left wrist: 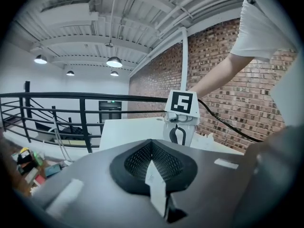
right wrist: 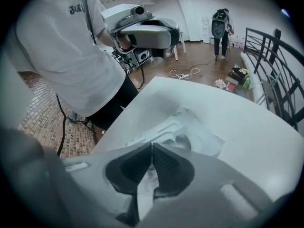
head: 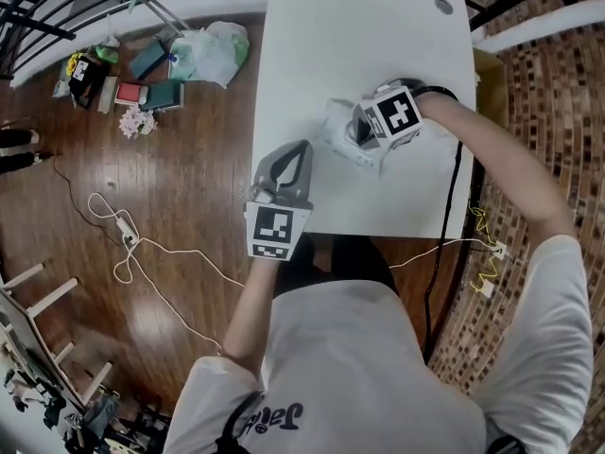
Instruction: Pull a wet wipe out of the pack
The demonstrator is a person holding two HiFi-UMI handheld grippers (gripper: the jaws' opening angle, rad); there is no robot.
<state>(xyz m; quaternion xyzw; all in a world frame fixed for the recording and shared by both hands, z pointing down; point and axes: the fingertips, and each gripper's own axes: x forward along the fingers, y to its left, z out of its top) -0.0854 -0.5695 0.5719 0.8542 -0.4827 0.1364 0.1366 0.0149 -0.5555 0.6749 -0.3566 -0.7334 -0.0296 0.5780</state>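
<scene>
**Inspector:** Where does the soft, translucent white plastic wet-wipe pack [head: 337, 132] lie?

**Technician:** It lies flat on the white rectangular table [head: 359, 26], in the half nearer the person and toward the person's right. Its opening [right wrist: 184, 140] faces up.

**Inspector:** What is the state of the right gripper [right wrist: 152, 145]?

**Technician:** It points steeply down onto the pack. The right gripper view shows its two dark ribbed pads [right wrist: 171, 167] pressed together directly at the opening. A pale crumpled fold of wet wipe [right wrist: 149, 175] is pinched between them. In the head view, the black-and-white marker cube [head: 395, 112] covers the tips.

**Inspector:** And the left gripper [head: 303, 149]?

**Technician:** It is held over the table's near edge, to the left of the pack and apart from it, pointing only slightly downward. Its jaws meet along their length, with nothing between them.

**Inspector:** What does the left gripper view show ahead?

**Technician:** The right gripper stands on the table with its cube uppermost. The pack's crinkled edge lies beside it.
</scene>
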